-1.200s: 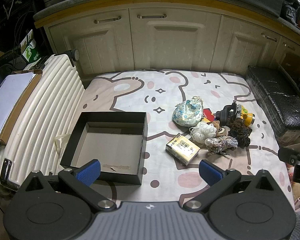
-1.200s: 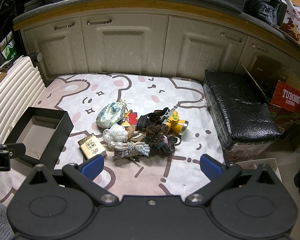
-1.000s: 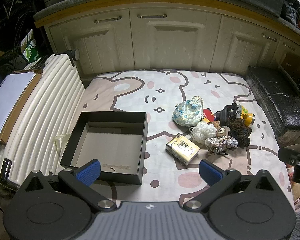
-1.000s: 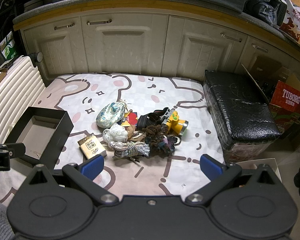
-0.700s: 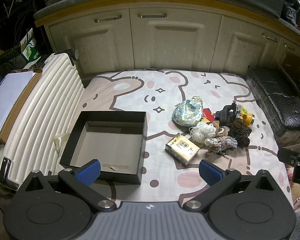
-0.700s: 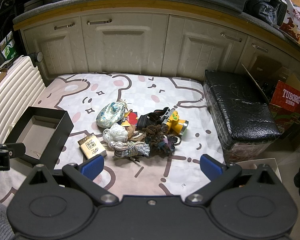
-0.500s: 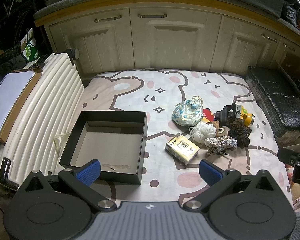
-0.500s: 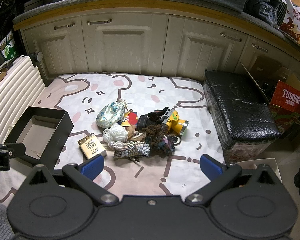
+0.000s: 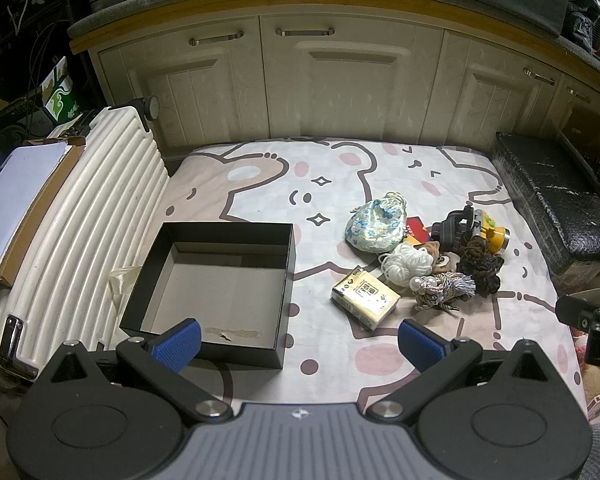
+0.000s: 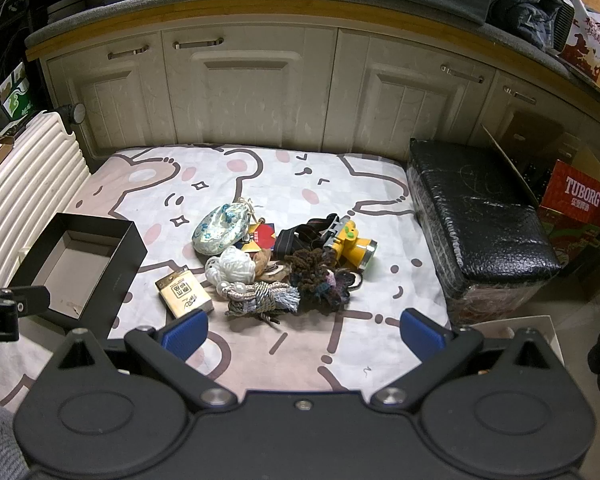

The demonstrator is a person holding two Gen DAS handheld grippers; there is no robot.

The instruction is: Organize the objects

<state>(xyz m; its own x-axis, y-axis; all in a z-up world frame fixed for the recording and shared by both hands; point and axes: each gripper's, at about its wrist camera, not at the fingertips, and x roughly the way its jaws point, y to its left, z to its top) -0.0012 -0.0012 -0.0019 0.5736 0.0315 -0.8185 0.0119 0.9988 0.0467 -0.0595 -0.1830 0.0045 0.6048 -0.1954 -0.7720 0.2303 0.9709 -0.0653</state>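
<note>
Cartoon-print mat (image 9: pixel 260 184) on the floor below pale cabinet doors (image 10: pixel 240 92). Nearest, left tongs (image 9: pixel 298 340) and right tongs (image 10: pixel 302 334): both spread wide, holding nothing, touching nothing. Beyond, empty black box (image 9: pixel 220 272) to the left; small yellowish carton (image 10: pixel 184 294), probably light and stiff, best pinched across its narrow sides. Farther: soft cord bundle (image 10: pixel 262 298), white yarn ball (image 10: pixel 230 266), floral pouch (image 10: pixel 220 230), hard yellow headlamp (image 10: pixel 350 246), all clustered and touching.

Almost nothing altered. The left wrist view has drifted very slightly, so the black box (image 9: pixel 216 288) and small yellow carton (image 9: pixel 366 296) sit marginally lower-left in frame. The right wrist view shows no visible difference.
</note>
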